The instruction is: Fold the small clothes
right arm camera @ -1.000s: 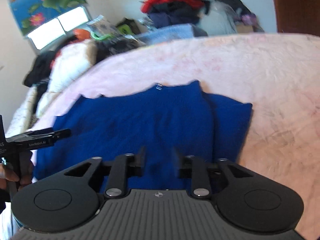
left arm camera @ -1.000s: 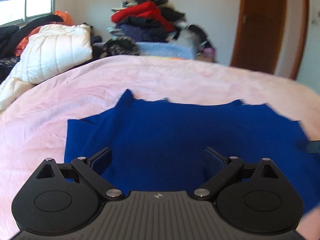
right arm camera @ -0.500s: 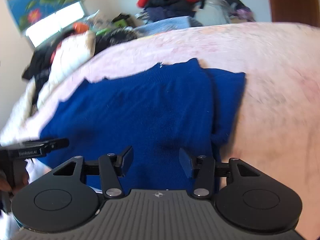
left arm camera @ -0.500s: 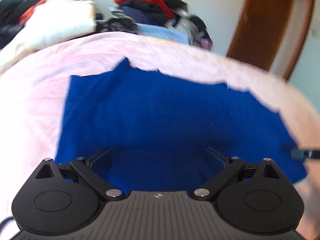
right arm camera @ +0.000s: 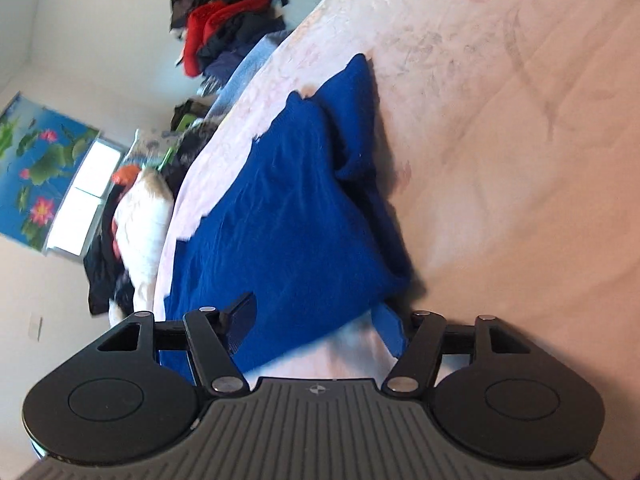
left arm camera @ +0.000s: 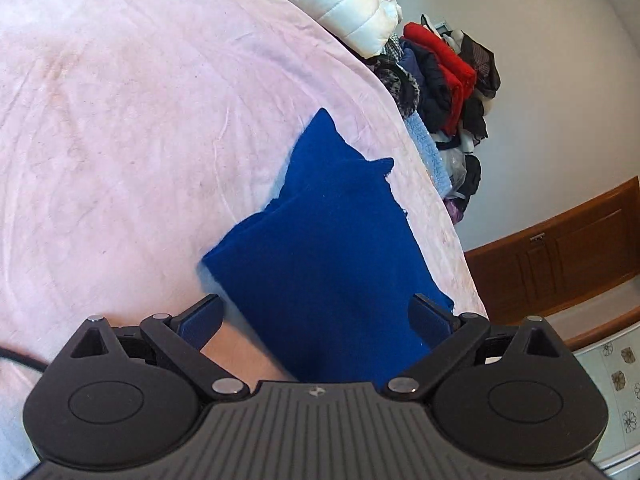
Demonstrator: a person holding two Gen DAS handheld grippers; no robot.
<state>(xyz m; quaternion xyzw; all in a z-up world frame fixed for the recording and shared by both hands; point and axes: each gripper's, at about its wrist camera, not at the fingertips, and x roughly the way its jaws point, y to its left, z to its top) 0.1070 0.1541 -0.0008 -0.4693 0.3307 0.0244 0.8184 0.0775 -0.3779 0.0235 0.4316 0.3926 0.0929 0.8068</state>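
Note:
A small royal-blue knit garment point(left arm camera: 328, 240) lies spread flat on a pink bedspread point(left arm camera: 120, 140). In the left wrist view its near corner reaches in between the fingers of my left gripper point(left arm camera: 318, 316), which stands wide open just above it. The right wrist view shows the same garment point(right arm camera: 288, 216) with a folded-in sleeve point(right arm camera: 356, 120) along its right side. My right gripper point(right arm camera: 316, 324) hangs over the near edge with its jaws opening. The left finger point(right arm camera: 240, 316) is over the cloth, the right one is beside its corner, and neither pad presses on it.
A white puffer jacket point(left arm camera: 344, 4) and a heap of red and dark clothes point(left arm camera: 448, 76) lie past the bed's far edge. A wooden door point(left arm camera: 560, 256) stands at the right. A window with a lotus poster point(right arm camera: 48, 168) is on the wall.
Both wrist views have rolled sideways, and both grippers have come lower and closer to the garment's near edge. The right jaws have spread wider. The left jaws stay wide.

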